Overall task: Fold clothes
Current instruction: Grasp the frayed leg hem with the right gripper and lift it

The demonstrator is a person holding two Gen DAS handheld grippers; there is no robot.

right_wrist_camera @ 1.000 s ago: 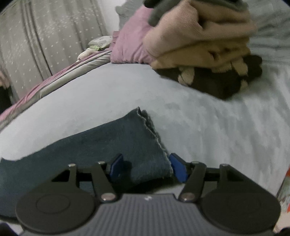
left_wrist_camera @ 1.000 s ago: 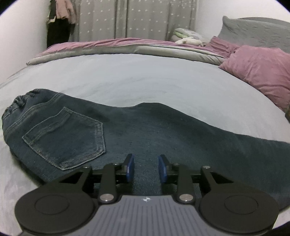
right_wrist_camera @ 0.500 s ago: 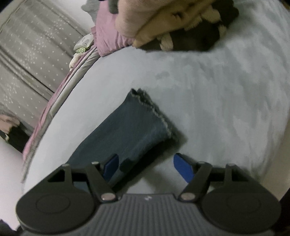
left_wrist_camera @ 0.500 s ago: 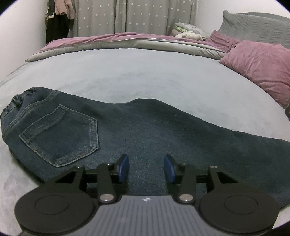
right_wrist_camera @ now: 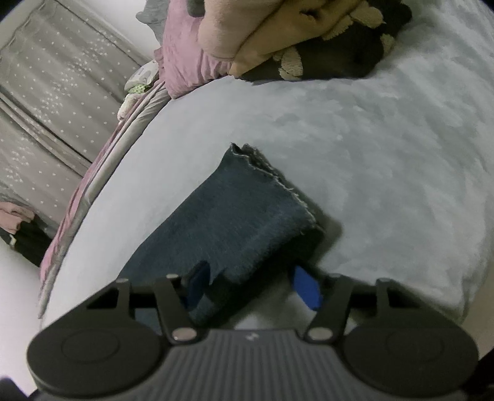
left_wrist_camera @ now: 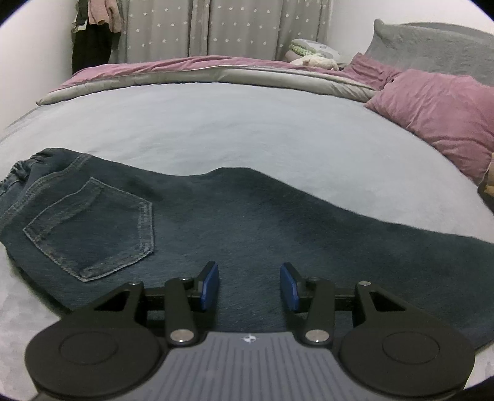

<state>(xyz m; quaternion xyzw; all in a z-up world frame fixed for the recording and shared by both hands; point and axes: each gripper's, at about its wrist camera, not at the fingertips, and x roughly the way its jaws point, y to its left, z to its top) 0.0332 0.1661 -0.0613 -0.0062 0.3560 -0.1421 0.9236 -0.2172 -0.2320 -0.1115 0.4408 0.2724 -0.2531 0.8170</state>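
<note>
- Left wrist view: the jeans point(left_wrist_camera: 234, 216) lie flat across the grey bed point(left_wrist_camera: 216, 123), folded lengthwise, waistband at far left with a back pocket point(left_wrist_camera: 92, 228) facing up, the leg running off to the right.
- The left gripper point(left_wrist_camera: 249, 285) hovers over the near edge of the thigh with its blue pads point(left_wrist_camera: 210, 285) spread apart and nothing between them: released. Whether the pads touch the denim I cannot tell.
- Beyond the jeans lie a pink pillow point(left_wrist_camera: 438, 114), a turned-back duvet point(left_wrist_camera: 216, 69) and star-patterned curtains point(left_wrist_camera: 247, 27).
- Right wrist view: the frayed hem point(right_wrist_camera: 271, 175) of the leg sits in front of the right gripper point(right_wrist_camera: 253, 287). Its jaws are wide and the near corner of the hem lies between them, drooping over the left pad, but they have not closed on it, so it is released too.
- A stack of folded clothes point(right_wrist_camera: 302, 40) rests near the pillow, well apart from the hem.
- Step in hand, as I judge it: taking hold for the crosswise fold, hem toward waistband.
- The next move calls for the right jaws to pinch both layers of the hem; the left should pin or grip the mid-leg as the crease line.
- Writing: none readable; only a small white emblem on each gripper body.
</note>
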